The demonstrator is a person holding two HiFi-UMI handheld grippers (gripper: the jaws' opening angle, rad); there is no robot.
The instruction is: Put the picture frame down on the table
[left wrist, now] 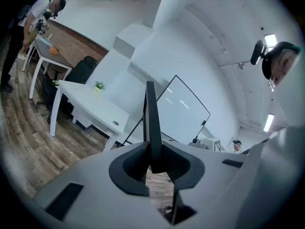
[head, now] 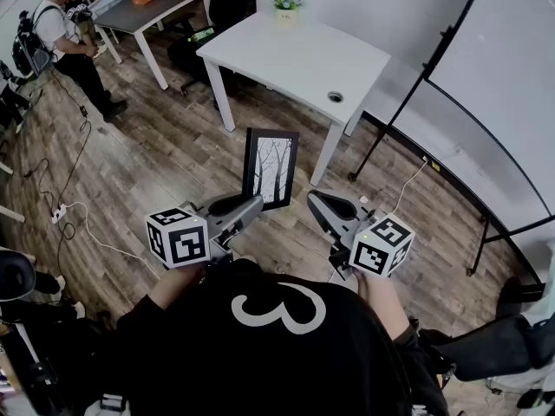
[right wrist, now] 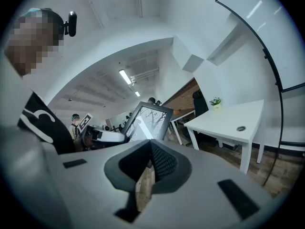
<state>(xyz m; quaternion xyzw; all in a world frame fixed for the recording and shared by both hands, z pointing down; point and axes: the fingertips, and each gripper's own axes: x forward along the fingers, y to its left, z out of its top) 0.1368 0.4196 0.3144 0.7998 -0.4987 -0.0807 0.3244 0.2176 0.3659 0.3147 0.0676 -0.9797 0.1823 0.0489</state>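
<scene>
A black picture frame (head: pixel 270 168) with a tree print stands upright in the air over the wooden floor, short of the white table (head: pixel 295 55). My left gripper (head: pixel 257 203) is shut on its lower left edge. In the left gripper view the frame (left wrist: pixel 151 123) shows edge-on, rising from between the jaws of that gripper (left wrist: pixel 153 163). My right gripper (head: pixel 316 199) hovers just right of the frame, shut, with nothing in it. The right gripper view looks past its closed jaws (right wrist: pixel 150 149) at the frame (right wrist: pixel 148 122) and the table (right wrist: pixel 233 120).
A small potted plant (head: pixel 287 5) sits at the white table's far edge. A whiteboard on a stand (head: pixel 494 102) is to the right. Behind are a grey table (head: pixel 147 11), a black chair (head: pixel 195 46) and a standing person (head: pixel 65 37). Cables (head: pixel 69 211) lie on the floor at left.
</scene>
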